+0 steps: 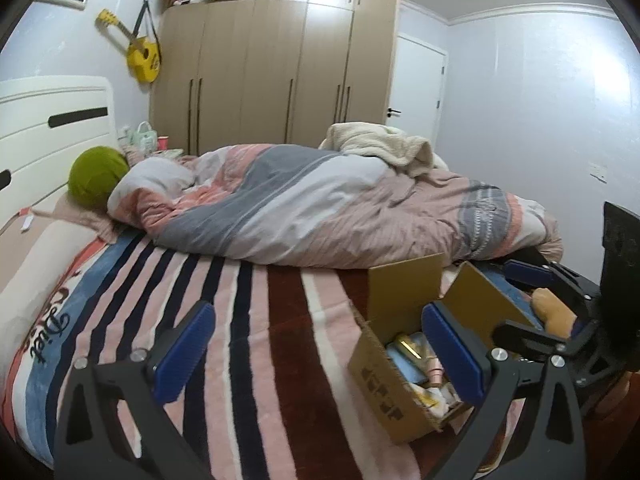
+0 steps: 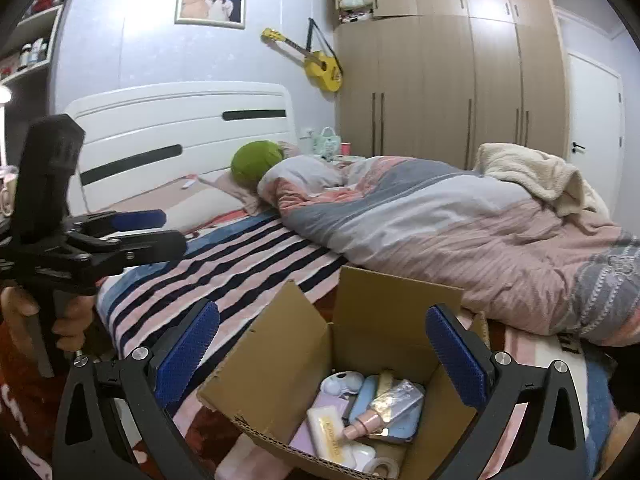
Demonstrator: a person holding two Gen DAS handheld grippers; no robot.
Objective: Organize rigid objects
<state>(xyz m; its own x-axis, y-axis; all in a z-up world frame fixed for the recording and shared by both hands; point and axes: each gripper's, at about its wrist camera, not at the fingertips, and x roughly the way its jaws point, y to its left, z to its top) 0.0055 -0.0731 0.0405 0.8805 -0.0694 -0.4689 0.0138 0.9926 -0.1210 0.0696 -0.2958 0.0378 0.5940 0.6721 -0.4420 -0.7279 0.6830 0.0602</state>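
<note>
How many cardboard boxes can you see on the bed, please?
1. A single open cardboard box sits on the striped blanket near the bed's foot, beside the bunched duvet, with small items inside. Another could be hidden behind the duvet.

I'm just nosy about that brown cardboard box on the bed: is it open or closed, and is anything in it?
Open: the cardboard box has its flaps standing up, and small items lie inside, including a pink bottle.

An open brown cardboard box (image 2: 360, 364) holding small toiletries sits on a striped pink-and-navy blanket (image 2: 224, 276). The right gripper (image 2: 322, 350) hangs spread wide above it, empty; the left gripper (image 2: 160, 228) stands at left, fingers near together.
</note>
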